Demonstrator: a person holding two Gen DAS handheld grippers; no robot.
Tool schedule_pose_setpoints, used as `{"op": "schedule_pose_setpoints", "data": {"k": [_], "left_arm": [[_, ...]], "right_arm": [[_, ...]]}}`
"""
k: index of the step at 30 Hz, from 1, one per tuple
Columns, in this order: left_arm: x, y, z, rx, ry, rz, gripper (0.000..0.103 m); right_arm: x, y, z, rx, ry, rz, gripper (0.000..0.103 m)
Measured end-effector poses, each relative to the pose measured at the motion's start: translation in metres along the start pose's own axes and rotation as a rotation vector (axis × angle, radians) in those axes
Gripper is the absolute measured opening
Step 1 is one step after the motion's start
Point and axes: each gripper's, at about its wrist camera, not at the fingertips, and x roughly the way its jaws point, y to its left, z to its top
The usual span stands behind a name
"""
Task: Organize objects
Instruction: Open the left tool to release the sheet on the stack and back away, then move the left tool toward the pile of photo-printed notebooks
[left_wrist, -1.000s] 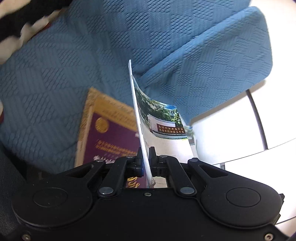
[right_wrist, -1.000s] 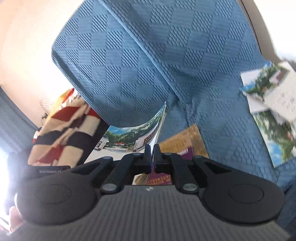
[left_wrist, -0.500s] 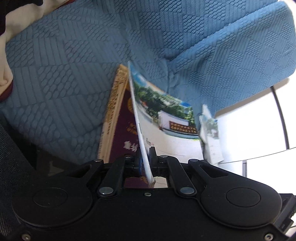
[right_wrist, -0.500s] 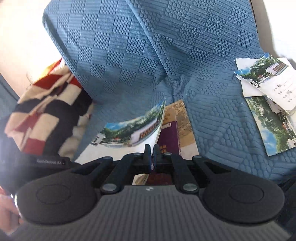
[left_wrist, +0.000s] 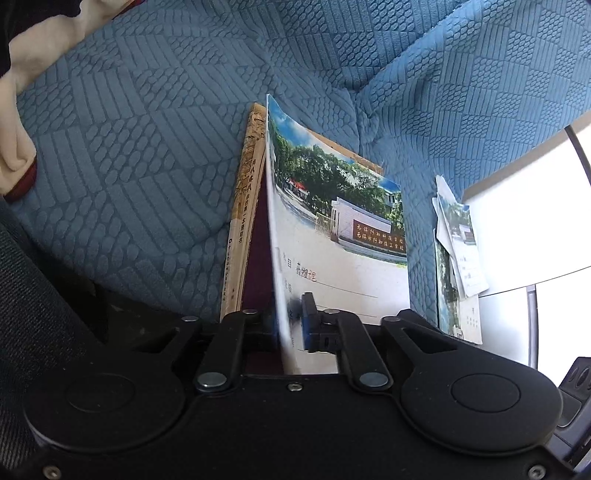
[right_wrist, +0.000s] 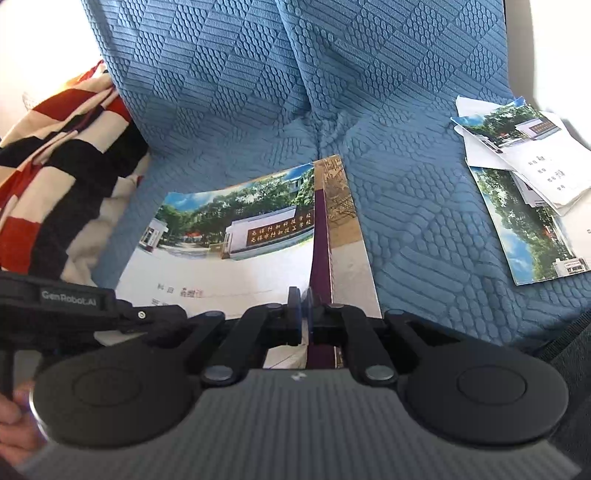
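Note:
A thin notebook with a photo cover is held at its near edge by both grippers. My left gripper is shut on it, and it stands on edge in that view. My right gripper is shut on the same notebook, which lies nearly flat to the left. Under it lies a purple and tan book on the blue sofa seat; it also shows in the left wrist view.
A loose pile of similar photo-cover notebooks lies on the sofa seat at the right, also visible in the left wrist view. A red, black and white striped blanket is heaped at the left. The sofa back rises behind.
Both grippers have lowered the notebook toward the seat. It now lies over the purple and tan book, nearly flat in the right wrist view.

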Motion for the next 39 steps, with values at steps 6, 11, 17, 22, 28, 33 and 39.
{"op": "schedule_pose_setpoints", "data": {"k": [6,11,17,22,28,33,39], "left_arm": [[-0.009,-0.013,-0.001,0.052,-0.031,0.045,0.08],[-0.022,-0.023,-0.007,0.08,-0.051,0.067,0.08],[-0.047,-0.04,-0.009,0.133,-0.094,0.073,0.081],[-0.08,-0.066,-0.004,0.195,-0.167,0.056,0.083],[-0.122,-0.099,0.001,0.272,-0.251,0.027,0.091],[-0.143,-0.121,-0.003,0.313,-0.273,0.003,0.095],[-0.165,-0.14,-0.014,0.355,-0.293,-0.027,0.101]], "right_arm": [[0.003,0.003,-0.002,-0.017,0.048,-0.021,0.015],[-0.005,0.008,0.003,-0.016,0.076,-0.005,0.049],[-0.033,0.015,0.015,-0.04,0.042,-0.006,0.048],[-0.074,0.021,0.036,-0.036,-0.056,0.006,0.048],[-0.125,0.027,0.059,-0.045,-0.179,0.009,0.048],[-0.163,0.029,0.067,-0.058,-0.252,-0.001,0.048],[-0.198,0.028,0.064,-0.046,-0.299,-0.021,0.048]]}}
